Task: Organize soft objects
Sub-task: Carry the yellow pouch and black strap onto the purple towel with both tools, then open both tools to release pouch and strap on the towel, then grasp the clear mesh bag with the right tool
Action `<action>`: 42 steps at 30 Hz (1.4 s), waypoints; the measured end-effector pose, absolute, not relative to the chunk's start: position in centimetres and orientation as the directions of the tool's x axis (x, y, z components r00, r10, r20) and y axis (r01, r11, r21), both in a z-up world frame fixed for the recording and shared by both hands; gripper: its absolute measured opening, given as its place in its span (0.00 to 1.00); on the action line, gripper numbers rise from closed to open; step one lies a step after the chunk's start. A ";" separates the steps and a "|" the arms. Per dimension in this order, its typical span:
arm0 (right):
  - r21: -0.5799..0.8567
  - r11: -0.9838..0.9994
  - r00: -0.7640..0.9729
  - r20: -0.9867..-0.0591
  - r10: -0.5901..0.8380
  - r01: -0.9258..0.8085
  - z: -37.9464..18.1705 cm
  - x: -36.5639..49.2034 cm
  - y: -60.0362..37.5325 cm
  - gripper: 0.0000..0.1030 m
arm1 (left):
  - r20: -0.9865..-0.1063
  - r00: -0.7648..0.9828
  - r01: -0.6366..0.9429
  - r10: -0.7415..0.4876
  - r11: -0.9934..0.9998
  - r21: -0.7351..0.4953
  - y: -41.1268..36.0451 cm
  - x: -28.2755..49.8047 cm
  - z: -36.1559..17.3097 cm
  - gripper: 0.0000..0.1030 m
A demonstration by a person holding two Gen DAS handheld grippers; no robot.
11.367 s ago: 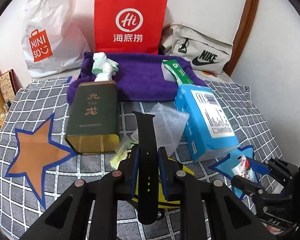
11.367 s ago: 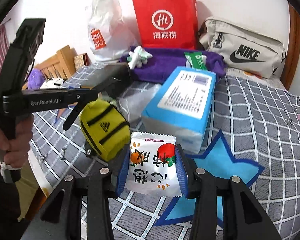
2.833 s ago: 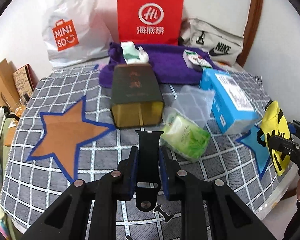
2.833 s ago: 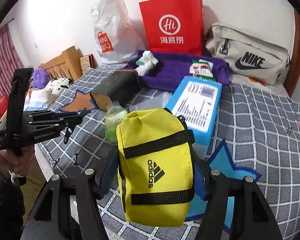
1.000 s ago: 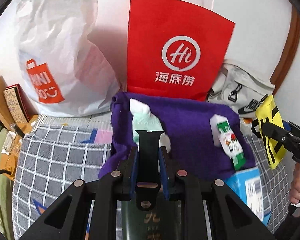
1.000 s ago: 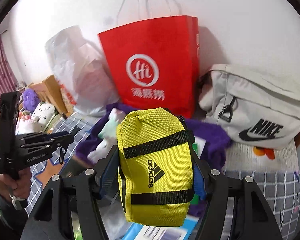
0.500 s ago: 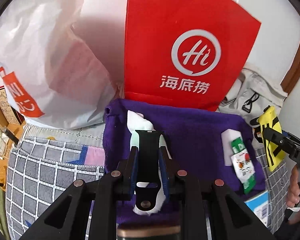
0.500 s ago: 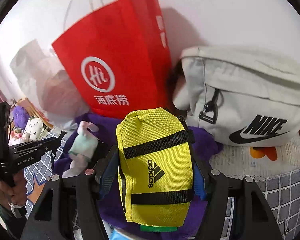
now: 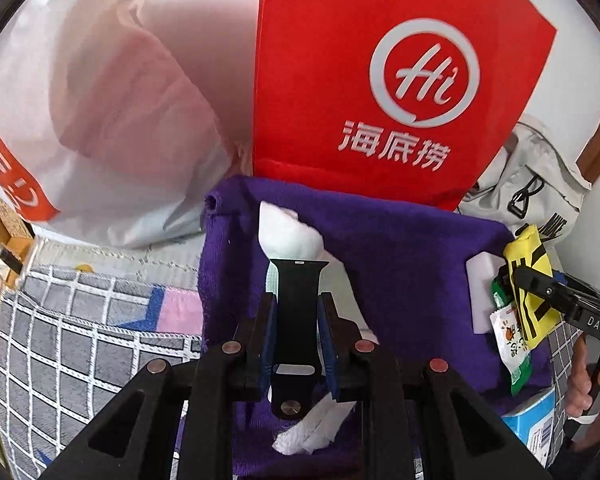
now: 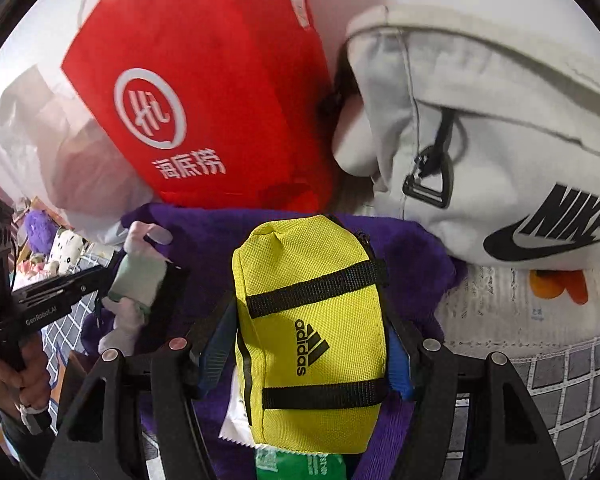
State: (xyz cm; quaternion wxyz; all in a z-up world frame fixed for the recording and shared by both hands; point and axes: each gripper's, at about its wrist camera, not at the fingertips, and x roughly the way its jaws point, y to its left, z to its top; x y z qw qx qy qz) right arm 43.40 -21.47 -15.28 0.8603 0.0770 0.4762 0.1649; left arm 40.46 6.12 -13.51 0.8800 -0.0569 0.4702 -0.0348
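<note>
The yellow pouch hung clamped between the fingers of the right gripper, above the purple towel. Under it lay a white and green snack packet, partly hidden. The same pouch appeared at the right edge of the left wrist view, over the towel's right end. The left gripper had its fingers drawn narrow on a black watch strap, held over a white and pale green soft toy that lay on the towel. The towel was spread on a grey checked bed cover. Behind it stood a red paper bag, with a white plastic bag to its left and a grey sling bag to its right. A blue box showed at the lower right.
</note>
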 end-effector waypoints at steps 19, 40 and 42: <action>0.240 0.941 0.513 -0.792 0.331 -0.237 -13.9 42.7 -19.5 0.77 | -0.823 0.556 0.025 -0.112 0.993 -0.118 5.9 39.5 -12.2 0.41; 0.178 0.883 0.476 -0.787 0.393 -0.435 -10.3 26.7 -12.9 0.77 | -0.723 0.688 -0.014 -0.059 0.995 -0.095 7.8 25.9 -5.9 0.60; 0.191 0.875 0.448 -0.799 0.402 -0.444 -11.2 25.1 -12.1 0.75 | -0.732 0.679 -0.017 -0.058 0.995 -0.095 8.2 24.5 -6.6 0.60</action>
